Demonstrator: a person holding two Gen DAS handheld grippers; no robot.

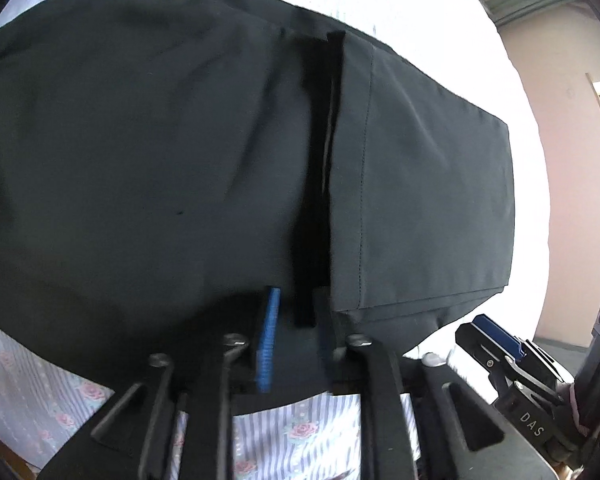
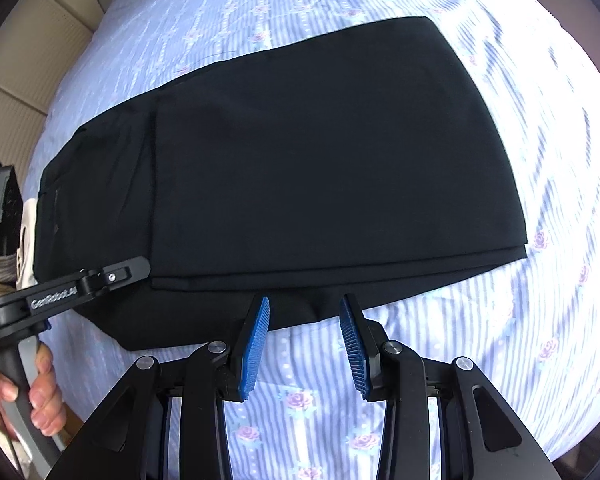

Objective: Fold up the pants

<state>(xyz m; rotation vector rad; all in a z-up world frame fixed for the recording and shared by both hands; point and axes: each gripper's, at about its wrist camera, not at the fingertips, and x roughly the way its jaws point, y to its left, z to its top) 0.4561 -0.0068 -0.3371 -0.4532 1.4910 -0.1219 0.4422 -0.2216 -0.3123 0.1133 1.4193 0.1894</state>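
Matt black cloth pants (image 2: 320, 152), striped cotton sheet (image 2: 480, 360)

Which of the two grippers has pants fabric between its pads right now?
The left gripper: black pants fabric fills the narrow gap between its blue pads. The right gripper hangs open at the near hem, only striped bedsheet between its pads.

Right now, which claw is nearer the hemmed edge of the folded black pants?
Left. The left claw is at the hemmed edge, fabric between its fingers; the right claw hangs open at the pants' near border.
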